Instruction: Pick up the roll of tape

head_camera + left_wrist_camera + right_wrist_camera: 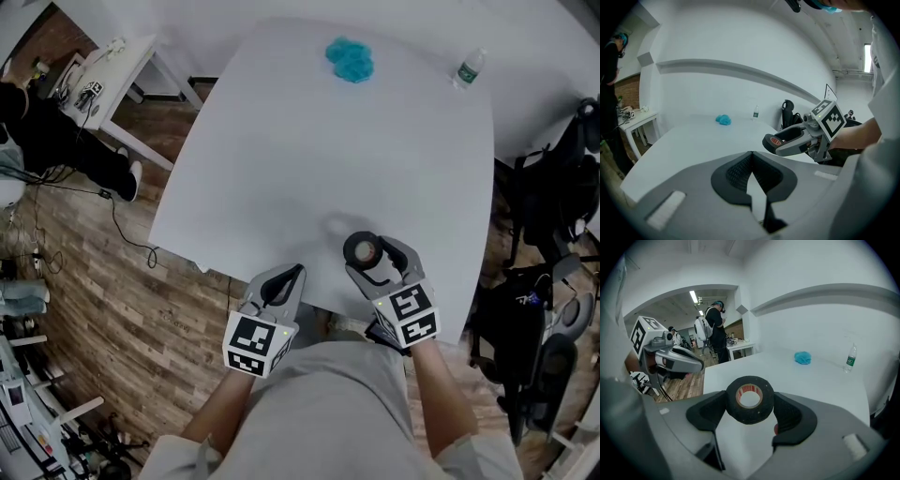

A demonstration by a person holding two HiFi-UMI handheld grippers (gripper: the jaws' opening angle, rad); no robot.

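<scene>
Tape roll [750,399] clamped in my right gripper [368,255], looks clear of the table [328,141] (left gripper [752,164] jaws together, empty); next: lift straight, firm squeeze.

Roll of tape [750,400] in right claw [751,405], above table [328,169]
</scene>
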